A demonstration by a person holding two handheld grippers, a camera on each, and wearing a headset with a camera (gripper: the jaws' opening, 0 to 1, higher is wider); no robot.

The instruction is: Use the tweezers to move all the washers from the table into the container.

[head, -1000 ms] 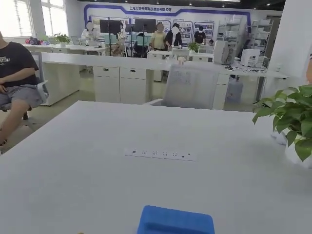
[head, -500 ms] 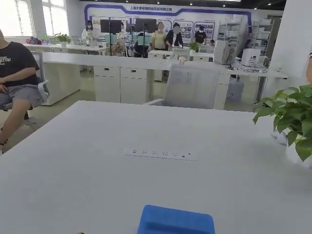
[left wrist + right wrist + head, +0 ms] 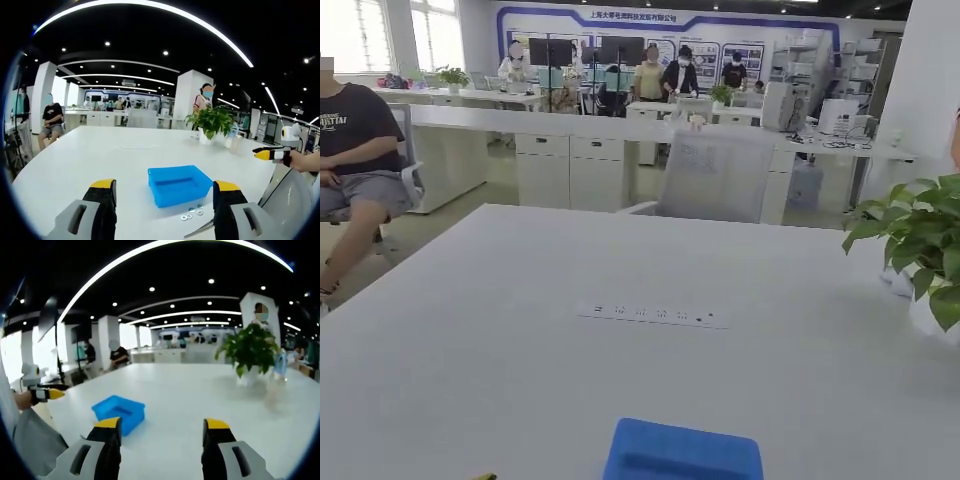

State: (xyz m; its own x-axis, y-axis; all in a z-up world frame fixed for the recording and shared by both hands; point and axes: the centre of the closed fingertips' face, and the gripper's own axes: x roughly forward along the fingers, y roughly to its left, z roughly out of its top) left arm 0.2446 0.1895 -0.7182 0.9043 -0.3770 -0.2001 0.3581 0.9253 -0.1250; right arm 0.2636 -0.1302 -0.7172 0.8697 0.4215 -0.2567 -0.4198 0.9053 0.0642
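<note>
Washers [image 3: 192, 212] lie on the white table [image 3: 75, 160], just beside the blue container [image 3: 179, 184], at its 5 o'clock in the left gripper view. Tweezers [image 3: 200, 230] rest at the washers' 6 o'clock. Left gripper [image 3: 165, 186] and right gripper [image 3: 161, 423] both have jaws wide apart, holding nothing. Potted plant [image 3: 210, 122] stands at the container's 1 o'clock.
</note>
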